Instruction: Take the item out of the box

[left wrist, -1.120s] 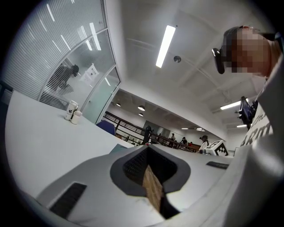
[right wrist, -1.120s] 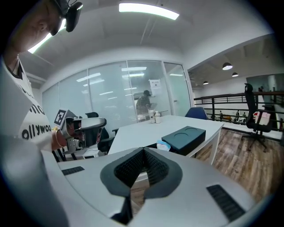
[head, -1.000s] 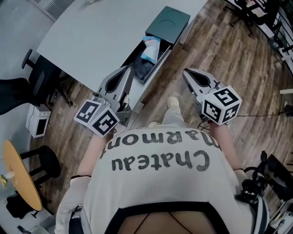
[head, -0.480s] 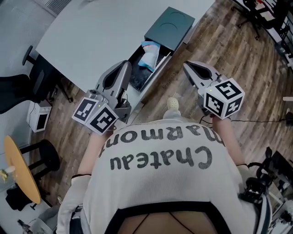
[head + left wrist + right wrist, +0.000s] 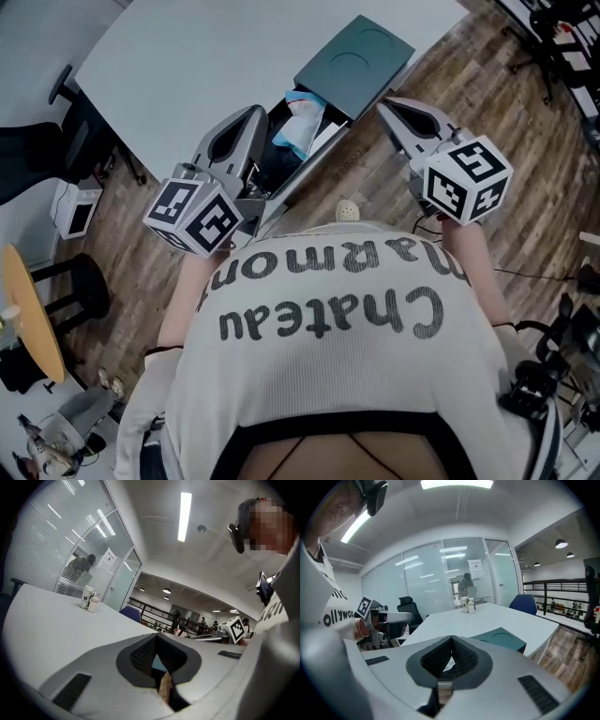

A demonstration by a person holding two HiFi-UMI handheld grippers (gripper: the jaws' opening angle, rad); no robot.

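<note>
A dark teal box lid (image 5: 354,64) lies at the near edge of the pale table (image 5: 178,66). Beside it is the open box (image 5: 272,164), holding a light blue and white packet (image 5: 298,127) on dark contents. My left gripper (image 5: 260,111) hovers just left of the open box, jaws shut and empty. To the right of the box, over the wooden floor, my right gripper (image 5: 382,103) is also shut with nothing in it. The left gripper view shows the closed tips (image 5: 156,636). In the right gripper view the closed tips (image 5: 451,638) point past the teal lid (image 5: 499,639).
A black office chair (image 5: 33,155) stands at the table's left end. A white unit (image 5: 70,208), a black stool (image 5: 80,281) and a round wooden table (image 5: 28,319) are on the floor to the left. Small bottles (image 5: 89,599) stand far back on the table.
Both grippers have edged forward toward the box. The left one now sits right beside the open box. Both stay shut.
</note>
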